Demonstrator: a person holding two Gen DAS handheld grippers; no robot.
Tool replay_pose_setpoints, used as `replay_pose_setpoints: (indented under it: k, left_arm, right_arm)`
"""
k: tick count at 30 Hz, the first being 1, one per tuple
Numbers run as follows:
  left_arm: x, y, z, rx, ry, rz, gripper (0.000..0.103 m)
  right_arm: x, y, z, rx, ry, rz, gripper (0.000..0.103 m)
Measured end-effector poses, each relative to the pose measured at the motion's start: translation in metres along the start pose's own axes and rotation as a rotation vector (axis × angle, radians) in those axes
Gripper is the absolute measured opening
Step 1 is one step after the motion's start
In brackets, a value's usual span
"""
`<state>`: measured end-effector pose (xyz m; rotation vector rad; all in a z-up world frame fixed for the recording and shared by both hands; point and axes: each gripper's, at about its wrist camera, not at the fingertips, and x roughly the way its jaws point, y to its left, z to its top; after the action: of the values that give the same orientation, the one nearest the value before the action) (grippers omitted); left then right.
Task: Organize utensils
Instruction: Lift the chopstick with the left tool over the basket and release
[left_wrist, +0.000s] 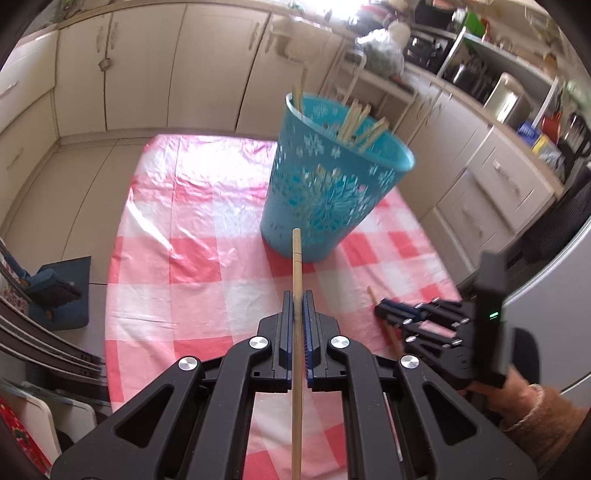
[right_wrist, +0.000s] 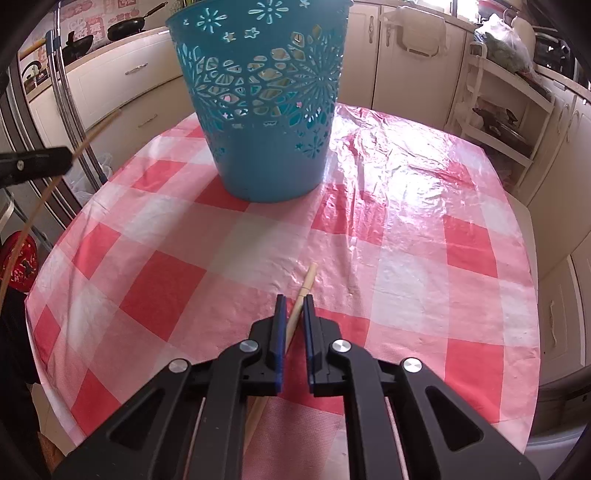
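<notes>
A blue cut-out plastic bin (left_wrist: 332, 184) stands on the red-and-white checked tablecloth (left_wrist: 192, 236) with several wooden chopsticks (left_wrist: 360, 123) sticking out of its top. My left gripper (left_wrist: 297, 295) is shut on one wooden chopstick (left_wrist: 297, 266), held above the table and pointing at the bin. My right gripper (right_wrist: 294, 301) is low over the cloth, its jaws narrowly apart around another chopstick (right_wrist: 307, 282) that lies on the table. The bin (right_wrist: 266, 110) stands just beyond it. The right gripper also shows in the left wrist view (left_wrist: 384, 308), and the left gripper at the left edge of the right wrist view (right_wrist: 55, 158).
Cream kitchen cabinets (left_wrist: 147, 74) surround the table. A white shelf rack (right_wrist: 498, 110) stands at the far right. A counter with appliances (left_wrist: 509, 96) runs along the right. A blue object (left_wrist: 62, 291) sits on the floor at left.
</notes>
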<state>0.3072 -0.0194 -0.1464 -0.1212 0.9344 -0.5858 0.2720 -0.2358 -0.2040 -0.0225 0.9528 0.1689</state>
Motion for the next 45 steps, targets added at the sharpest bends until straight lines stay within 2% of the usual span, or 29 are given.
replay_pose_setpoints:
  k: [4,13,21,27,34,40,41,42,43,44,45]
  left_arm:
    - [-0.027,-0.004,0.017,-0.036,-0.066,-0.067,0.005]
    - [-0.056,-0.039,0.086,-0.019,-0.208,-0.117,0.005]
    - [-0.026,-0.066,0.157,-0.028,-0.359,-0.025,0.005]
    - [0.01,-0.067,0.187,-0.037,-0.466,0.084,0.005]
    - [0.053,-0.056,0.182,-0.028,-0.421,0.156,0.005]
    - [0.063,-0.056,0.161,0.034,-0.337,0.194,0.006]
    - [0.061,-0.056,0.157,0.044,-0.319,0.195,0.013]
    - [0.057,-0.055,0.152,0.052,-0.309,0.201,0.024]
    - [0.05,-0.052,0.146,0.056,-0.309,0.217,0.032]
    - [0.043,-0.05,0.139,0.054,-0.318,0.237,0.048]
    - [0.034,-0.047,0.133,0.049,-0.331,0.251,0.058]
  right_arm:
    - [0.0,-0.001,0.0,0.013,0.006,0.012,0.01]
    - [0.0,-0.007,0.001,0.06,0.015,0.041,0.01]
    - [0.0,-0.009,0.0,0.069,0.014,0.053,0.011]
    - [0.002,0.003,0.0,0.006,0.003,0.023,0.015]
    - [0.002,0.003,0.001,0.0,0.003,0.031,0.016]
    - [0.003,0.004,0.002,-0.005,0.007,0.039,0.019]
    - [0.003,0.004,0.002,-0.004,0.008,0.05,0.025]
    - [0.002,0.004,0.002,-0.005,0.008,0.065,0.031]
    - [0.003,0.006,0.001,-0.01,0.006,0.075,0.033]
    - [0.003,0.009,0.001,-0.024,0.002,0.071,0.035]
    - [0.003,0.012,0.0,-0.043,-0.001,0.057,0.035]
